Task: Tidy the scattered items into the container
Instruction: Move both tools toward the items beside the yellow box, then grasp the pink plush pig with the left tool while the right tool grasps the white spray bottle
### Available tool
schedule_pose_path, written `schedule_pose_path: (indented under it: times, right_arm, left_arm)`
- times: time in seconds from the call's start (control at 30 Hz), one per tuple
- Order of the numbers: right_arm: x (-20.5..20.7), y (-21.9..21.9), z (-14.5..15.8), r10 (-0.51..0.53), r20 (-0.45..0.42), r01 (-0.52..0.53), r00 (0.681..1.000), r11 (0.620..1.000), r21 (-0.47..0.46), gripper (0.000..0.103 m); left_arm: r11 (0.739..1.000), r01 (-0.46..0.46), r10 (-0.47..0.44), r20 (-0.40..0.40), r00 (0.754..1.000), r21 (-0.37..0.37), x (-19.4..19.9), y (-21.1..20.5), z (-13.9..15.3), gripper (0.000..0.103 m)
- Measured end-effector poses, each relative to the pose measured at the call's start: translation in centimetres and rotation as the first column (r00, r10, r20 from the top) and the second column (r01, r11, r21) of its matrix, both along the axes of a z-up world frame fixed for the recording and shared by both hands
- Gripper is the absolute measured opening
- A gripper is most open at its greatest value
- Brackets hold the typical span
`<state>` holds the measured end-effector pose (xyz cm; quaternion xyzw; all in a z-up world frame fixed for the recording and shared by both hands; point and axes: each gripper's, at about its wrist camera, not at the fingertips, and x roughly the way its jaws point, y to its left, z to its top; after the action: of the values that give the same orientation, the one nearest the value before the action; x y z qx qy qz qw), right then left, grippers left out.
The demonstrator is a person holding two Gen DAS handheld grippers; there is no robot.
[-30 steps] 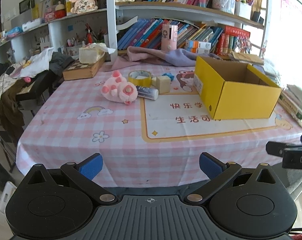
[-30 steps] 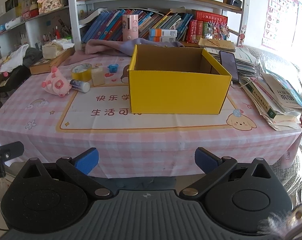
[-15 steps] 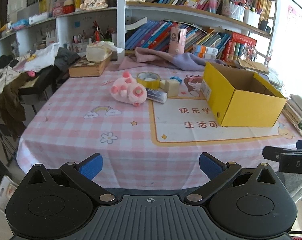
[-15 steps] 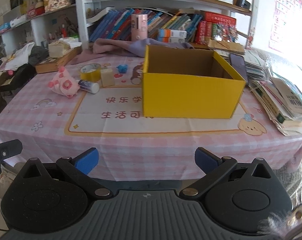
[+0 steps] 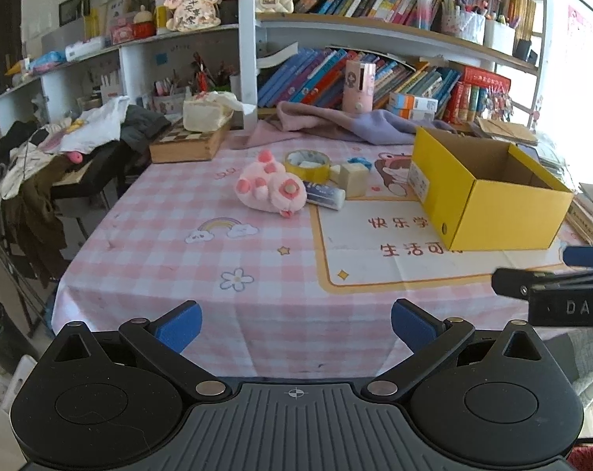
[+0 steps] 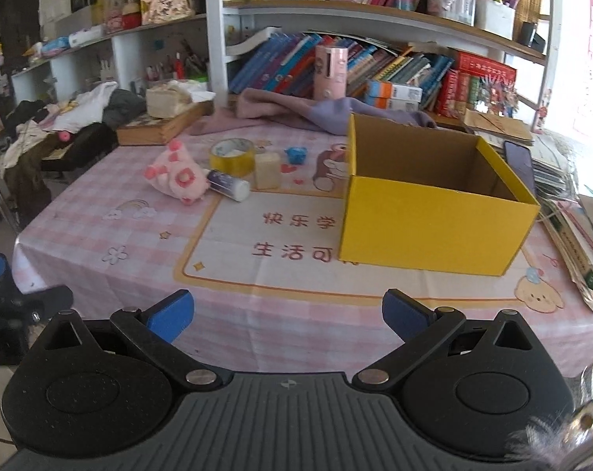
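Observation:
An open yellow cardboard box (image 5: 488, 204) (image 6: 433, 231) stands on the pink checked tablecloth, and I see nothing inside it. Left of it lie a pink plush toy (image 5: 271, 190) (image 6: 179, 178), a yellow tape roll (image 5: 307, 164) (image 6: 232, 156), a glue stick (image 5: 324, 195) (image 6: 229, 185), a cream block (image 5: 353, 180) (image 6: 268, 170) and a small blue item (image 5: 359, 161) (image 6: 295, 154). My left gripper (image 5: 296, 324) is open and empty at the table's near edge. My right gripper (image 6: 288, 316) is open and empty, in front of the box.
A wooden chess box (image 5: 184, 145) with a tissue pack sits at the back left. Purple cloth (image 5: 335, 127) lies along the back. Stacked books and a phone (image 6: 518, 159) crowd the right edge. Bookshelves rise behind. A clothes-covered chair (image 5: 61, 157) stands to the left.
Both grippers have risen and moved a little closer over the table edge, so the table sits lower in both views. Jaws stay open. No item has moved.

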<state>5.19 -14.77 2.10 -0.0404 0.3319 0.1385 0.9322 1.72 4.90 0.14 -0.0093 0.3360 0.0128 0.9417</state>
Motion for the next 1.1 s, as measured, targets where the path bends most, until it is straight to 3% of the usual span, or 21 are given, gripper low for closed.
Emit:
schedule_pose_path:
  times: [0.5, 0.77, 0.93, 1.1]
  right_arm:
    - [2.6, 2.3, -0.1, 0.117, 0.021, -0.118, 0.993, 0.992, 0.043, 0.098]
    - [5.1, 3.7, -0.6, 0.154, 0.006, -0.155, 0.988, 0.988, 0.026, 0.089]
    - [7.1, 4.7, -1.1, 0.187, -0.012, -0.187, 0.982, 0.982, 0.016, 0.078]
    - [9.6, 5.6, -1.2, 0.21, -0.025, -0.21, 0.977, 0.978, 0.01, 0.075]
  left_arm:
    - [1.0, 0.0, 0.0, -0.002, 1.0, -0.025, 1.6, 1.2, -0.2, 0.103]
    - [0.999, -0.005, 0.004, -0.039, 0.999, -0.034, 4.5, 2.0, -1.2, 0.103]
    - [0.998, -0.03, 0.028, -0.044, 0.999, -0.05, 6.3, 2.9, -1.7, 0.103]
    - [0.998, -0.043, 0.041, -0.056, 0.998, -0.042, 8.5, 3.4, -1.9, 0.103]
